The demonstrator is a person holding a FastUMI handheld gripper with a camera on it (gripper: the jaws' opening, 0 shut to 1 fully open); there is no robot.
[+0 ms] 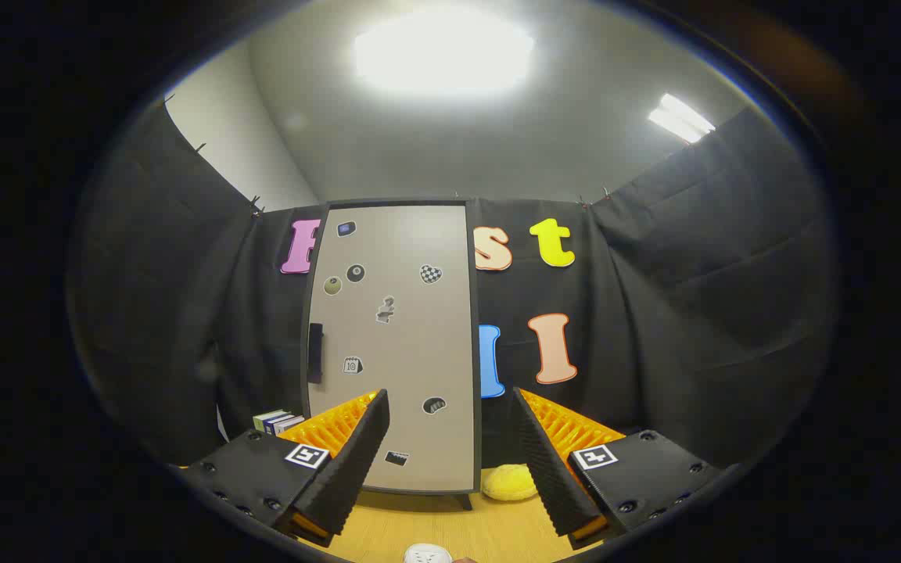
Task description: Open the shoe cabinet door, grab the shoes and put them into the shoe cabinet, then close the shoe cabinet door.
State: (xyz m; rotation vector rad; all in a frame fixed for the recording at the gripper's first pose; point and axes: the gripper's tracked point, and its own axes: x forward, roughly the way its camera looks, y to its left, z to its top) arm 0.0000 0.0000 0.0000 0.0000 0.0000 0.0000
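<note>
The tongs are spread wide, grasping nothing. Straight beyond them stands one tall beige shoe cabinet, its sticker-dotted door closed, dark handle beyond the left finger. The opening step looks not yet begun; next the handle needs reaching. One white shoe lies between the fingers on the wooden tabletop; one yellow cushion sits beside the cabinet.

You have strong light from a big ceiling panel, which is burnt out to white glare, and a smaller lamp beside it. The cabinet door is evenly lit and sharp. The fisheye bends everything near the edges, where it gets dark.
</note>
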